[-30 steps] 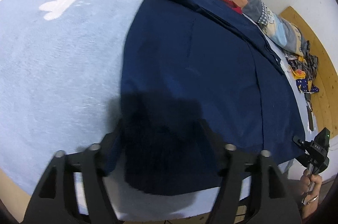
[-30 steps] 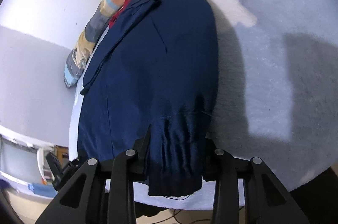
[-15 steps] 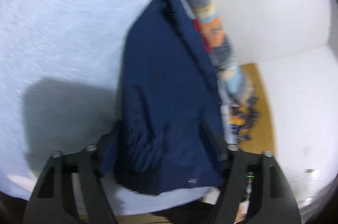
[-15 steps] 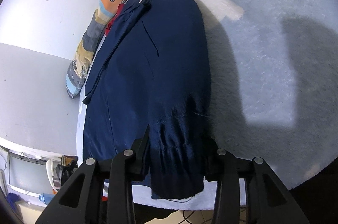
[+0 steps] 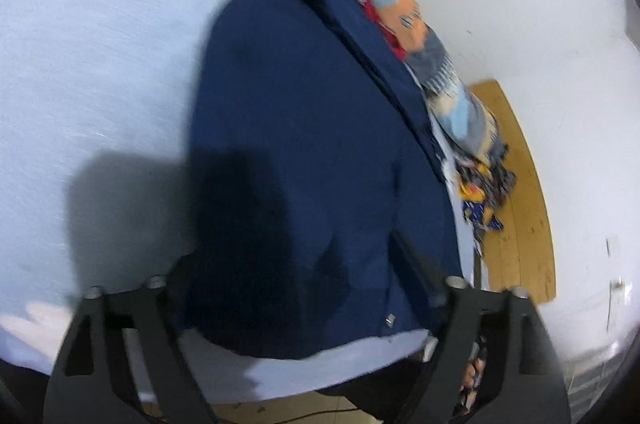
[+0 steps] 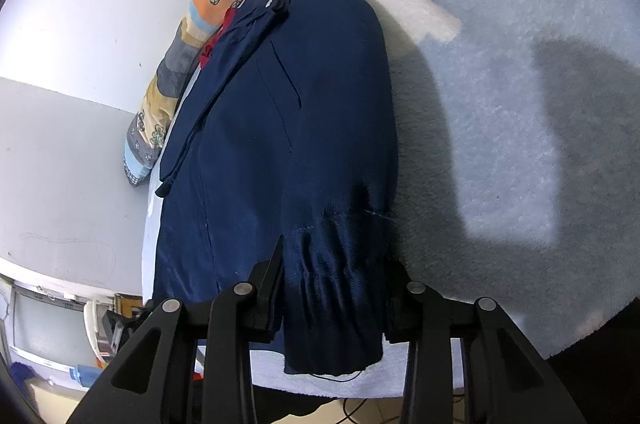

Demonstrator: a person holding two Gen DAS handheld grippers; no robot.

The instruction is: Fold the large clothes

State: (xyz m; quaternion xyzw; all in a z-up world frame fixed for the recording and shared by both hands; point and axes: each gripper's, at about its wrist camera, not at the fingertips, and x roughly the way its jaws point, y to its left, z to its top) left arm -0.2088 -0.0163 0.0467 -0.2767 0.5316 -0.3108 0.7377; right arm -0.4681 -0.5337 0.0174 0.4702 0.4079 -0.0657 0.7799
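Observation:
A navy blue jacket (image 5: 300, 103) lies flat on a light blue blanket (image 5: 100, 63), collar at the far end. My left gripper (image 5: 292, 252) hovers over the jacket's near hem. Its jaws are opening wide; the fabric lies between them and the pads do not press it. In the right wrist view the same jacket (image 6: 300, 123) stretches away from me. My right gripper (image 6: 336, 252) is shut on the jacket's ribbed hem, which bunches in folds between the fingers (image 6: 276, 264). The hem's end hangs over the blanket's (image 6: 500, 103) near edge.
A rolled patchwork quilt (image 5: 440, 63) lies along the jacket's far side against a white wall, with a red cloth (image 5: 384, 27) tucked beside the collar. A pile of colourful clothes (image 5: 484, 191) sits by a wooden board (image 5: 520, 183). An old screen (image 6: 40, 328) stands below left.
My left gripper turned and rolled, so its view swung toward the wall. Its jaws narrowed on the bunched hem, then widened, and the hem lies flatter. The right gripper kept its hold.

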